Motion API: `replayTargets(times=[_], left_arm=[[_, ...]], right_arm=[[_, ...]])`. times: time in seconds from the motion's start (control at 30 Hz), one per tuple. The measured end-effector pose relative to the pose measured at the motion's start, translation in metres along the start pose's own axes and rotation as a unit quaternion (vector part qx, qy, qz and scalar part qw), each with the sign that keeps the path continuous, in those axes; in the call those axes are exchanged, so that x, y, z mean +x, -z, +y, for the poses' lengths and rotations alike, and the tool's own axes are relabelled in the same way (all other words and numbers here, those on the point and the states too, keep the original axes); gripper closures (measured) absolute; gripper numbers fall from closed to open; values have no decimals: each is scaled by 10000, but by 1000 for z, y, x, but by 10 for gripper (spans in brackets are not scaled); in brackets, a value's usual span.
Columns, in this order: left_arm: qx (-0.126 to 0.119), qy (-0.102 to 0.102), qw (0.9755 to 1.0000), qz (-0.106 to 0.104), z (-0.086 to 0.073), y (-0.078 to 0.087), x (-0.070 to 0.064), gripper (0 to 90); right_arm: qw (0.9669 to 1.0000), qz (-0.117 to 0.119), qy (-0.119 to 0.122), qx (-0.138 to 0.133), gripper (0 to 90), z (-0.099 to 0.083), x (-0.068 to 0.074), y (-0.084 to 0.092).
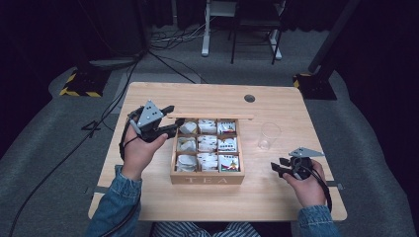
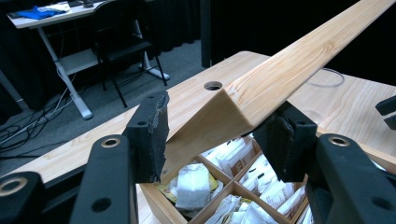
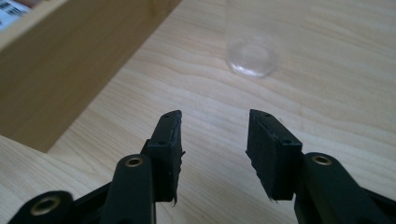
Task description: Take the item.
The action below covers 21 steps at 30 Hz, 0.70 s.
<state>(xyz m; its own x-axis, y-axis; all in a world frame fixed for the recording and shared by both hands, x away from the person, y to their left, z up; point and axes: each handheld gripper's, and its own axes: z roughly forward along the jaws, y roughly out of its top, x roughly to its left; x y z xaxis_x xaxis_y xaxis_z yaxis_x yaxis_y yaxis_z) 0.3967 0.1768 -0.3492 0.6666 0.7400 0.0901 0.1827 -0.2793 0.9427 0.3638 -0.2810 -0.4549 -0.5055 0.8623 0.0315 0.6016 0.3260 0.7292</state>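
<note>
The left gripper (image 1: 170, 120) is held at the back left corner of the tea box (image 1: 207, 178), and in its own view (image 2: 212, 135) the corner of the raised lid (image 2: 261, 88) sits between its two jaws. The jaws are spread wider than the lid is thick; the right one looks close against the lid's underside, the left one stands a little apart from it, so whether they actually pinch the wood cannot be told. From above, the lid (image 1: 210, 116) shows as a thin strip along the box's back edge, tipped up on end.

Below the lid lies the open box, divided into nine compartments, each holding tea bags (image 1: 207, 143); white paper packets fill the left and middle columns, printed ones the right. In the left gripper view a grey tea bag (image 2: 192, 185) lies in the nearest compartment.

The right gripper (image 1: 277, 168) rests low over the table (image 1: 197, 94) to the right of the box, well apart from it. Its jaws are spread with nothing between them (image 3: 214, 149), only bare wood beneath. Ahead of it stands an empty clear glass (image 1: 269, 136), upright, between the gripper and the table's far edge; in the right gripper view the glass (image 3: 252, 51) is just beyond the jaw tips and the box wall (image 3: 70, 70) runs along the left.

A round cable hole (image 1: 249, 98) sits near the table's back edge. Beyond the table, cables (image 1: 168, 54) trail over grey floor.
</note>
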Motion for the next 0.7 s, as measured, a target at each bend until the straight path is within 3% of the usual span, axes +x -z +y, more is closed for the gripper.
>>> replayTargets(times=[0.13, 0.3, 0.7], left_arm=[[12, -20, 10000, -18, 0, 0, 0, 463], [-1, -55, 10000, -55, 0, -1, 1, 462], [31, -53, 9999, -127, -2, -1, 0, 453]], right_arm=[[9998, 159, 116, 36, 541, 13, 13, 1], [9986, 301, 438, -37, 539, 29, 37, 2], [9954, 614, 736, -58, 528, 69, 84, -8]])
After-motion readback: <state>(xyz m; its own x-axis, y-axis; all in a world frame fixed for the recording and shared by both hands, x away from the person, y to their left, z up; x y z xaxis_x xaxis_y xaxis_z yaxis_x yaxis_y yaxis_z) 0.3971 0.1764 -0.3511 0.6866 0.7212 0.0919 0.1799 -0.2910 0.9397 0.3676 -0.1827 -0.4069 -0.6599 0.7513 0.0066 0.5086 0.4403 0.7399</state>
